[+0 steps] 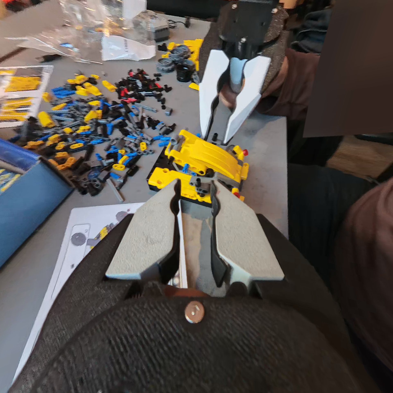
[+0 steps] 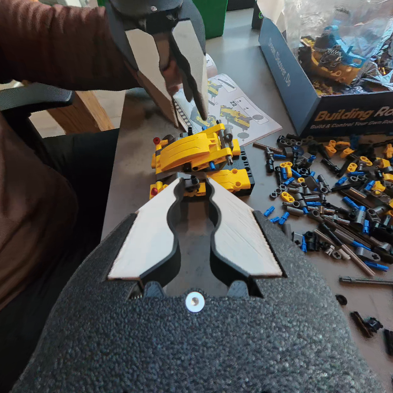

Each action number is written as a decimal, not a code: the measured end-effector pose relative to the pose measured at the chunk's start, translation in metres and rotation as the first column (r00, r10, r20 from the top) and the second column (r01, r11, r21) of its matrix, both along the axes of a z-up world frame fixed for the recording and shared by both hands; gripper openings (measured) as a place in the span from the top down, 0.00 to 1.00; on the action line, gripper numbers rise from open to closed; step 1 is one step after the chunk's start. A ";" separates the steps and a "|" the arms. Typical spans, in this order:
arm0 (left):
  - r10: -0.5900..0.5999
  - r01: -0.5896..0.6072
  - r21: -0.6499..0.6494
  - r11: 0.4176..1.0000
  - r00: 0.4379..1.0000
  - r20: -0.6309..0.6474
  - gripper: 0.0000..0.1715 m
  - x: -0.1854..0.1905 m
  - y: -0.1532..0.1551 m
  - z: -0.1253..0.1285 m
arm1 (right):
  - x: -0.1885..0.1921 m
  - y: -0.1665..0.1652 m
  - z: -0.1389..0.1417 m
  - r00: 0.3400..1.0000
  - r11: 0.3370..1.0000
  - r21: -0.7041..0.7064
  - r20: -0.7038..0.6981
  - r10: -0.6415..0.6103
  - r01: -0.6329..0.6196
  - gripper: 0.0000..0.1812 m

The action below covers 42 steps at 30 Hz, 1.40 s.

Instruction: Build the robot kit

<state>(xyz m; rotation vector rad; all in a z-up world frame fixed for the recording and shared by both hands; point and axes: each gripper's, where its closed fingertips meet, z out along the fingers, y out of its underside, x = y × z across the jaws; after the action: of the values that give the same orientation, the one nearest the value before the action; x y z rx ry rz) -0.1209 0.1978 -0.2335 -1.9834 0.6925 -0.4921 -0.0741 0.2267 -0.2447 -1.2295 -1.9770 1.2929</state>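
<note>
While its fingers stand apart with a clear gap between them, the left gripper (image 1: 194, 187) has its tips at the near end of a yellow and black brick model (image 1: 204, 163), one tip on each side of a small grey and black part; whether the tips touch it cannot be told. The right gripper (image 2: 193, 182) faces it from the model's other end, its fingers likewise apart and straddling a short black pin (image 2: 194, 180) there, contact unclear. The model sits on the grey counter (image 1: 263, 153) near its edge, between the two grippers. Just beside the left gripper lies an open instruction booklet (image 2: 240, 106), partly under it. On the side away from the counter's edge spreads a loose pile of blue, black and yellow pieces (image 1: 102, 131), with grey wheels (image 1: 176, 59) and clear plastic bags (image 1: 80, 27) farther off. A blue cardboard box (image 2: 302, 102) holding bagged parts stands next to the booklet. A brown sleeve (image 2: 53, 42) reaches in behind the left gripper.
</note>
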 end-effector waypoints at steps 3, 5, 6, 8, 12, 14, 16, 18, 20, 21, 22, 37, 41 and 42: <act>-0.085 0.084 -0.042 0.996 0.996 -0.038 0.89 0.005 0.001 -0.010 | 0.002 -0.002 -0.001 0.998 0.999 -0.023 0.035 0.050 -0.049 0.94; -0.094 0.093 -0.054 0.994 0.995 -0.029 0.90 0.004 0.004 -0.009 | 0.000 0.002 -0.001 0.997 0.998 -0.050 0.060 0.047 -0.044 0.94; -0.104 0.102 -0.059 0.993 0.994 -0.025 0.94 0.005 0.004 -0.009 | -0.001 0.003 -0.001 0.996 0.997 -0.071 0.074 0.041 -0.036 0.95; -0.106 0.104 -0.048 0.993 0.993 -0.047 0.94 0.003 0.006 -0.009 | -0.005 0.006 0.000 0.994 0.991 -0.130 0.105 0.040 -0.026 0.95; -0.077 0.077 -0.040 0.996 0.997 -0.005 0.99 -0.003 0.010 -0.005 | -0.011 0.009 0.001 0.992 0.986 -0.165 0.126 0.030 -0.009 0.97; -0.058 0.058 -0.035 0.998 0.998 0.005 0.99 -0.006 0.010 -0.002 | -0.013 0.007 0.002 0.992 0.988 -0.156 0.123 0.030 -0.010 0.97; -0.045 0.045 -0.034 0.998 0.999 -0.006 0.99 -0.008 0.010 -0.002 | -0.015 0.006 0.002 0.992 0.990 -0.138 0.123 0.026 -0.009 0.97; -0.040 0.039 -0.039 0.998 0.999 -0.005 0.99 -0.008 0.009 -0.003 | -0.016 0.007 0.002 0.992 0.991 -0.131 0.127 0.026 -0.009 0.97; -0.038 0.037 -0.043 0.998 0.999 -0.018 0.99 -0.008 0.010 -0.005 | -0.016 0.011 0.003 0.991 0.992 -0.129 0.131 0.018 -0.001 0.97; -0.033 0.032 -0.035 0.999 0.999 -0.026 0.99 -0.007 0.011 -0.005 | -0.017 0.012 0.005 0.992 0.991 -0.136 0.129 0.018 0.000 0.97; -0.030 0.029 -0.034 0.999 0.999 -0.030 0.99 -0.008 0.011 -0.005 | -0.017 0.013 0.006 0.991 0.990 -0.142 0.129 0.019 0.000 0.97; -0.013 0.013 -0.025 1.000 1.000 -0.024 0.99 -0.007 0.016 -0.001 | -0.016 0.018 0.006 0.990 0.984 -0.179 0.139 0.010 0.015 0.97; -0.003 0.002 -0.031 1.000 0.999 -0.045 1.00 -0.009 0.017 -0.006 | -0.013 0.015 0.000 0.989 0.980 -0.198 0.147 0.020 0.010 0.97; 0.001 -0.002 -0.029 1.000 0.999 -0.049 1.00 -0.010 0.017 -0.007 | -0.013 0.016 0.000 0.991 0.981 -0.194 0.137 0.011 0.015 0.97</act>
<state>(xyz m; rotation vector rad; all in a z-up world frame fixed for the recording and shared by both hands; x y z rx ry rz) -0.1305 0.2144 -0.2405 -2.0289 0.7173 -0.4565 -0.0867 0.2425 -0.2443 -1.4471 -1.9788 1.4648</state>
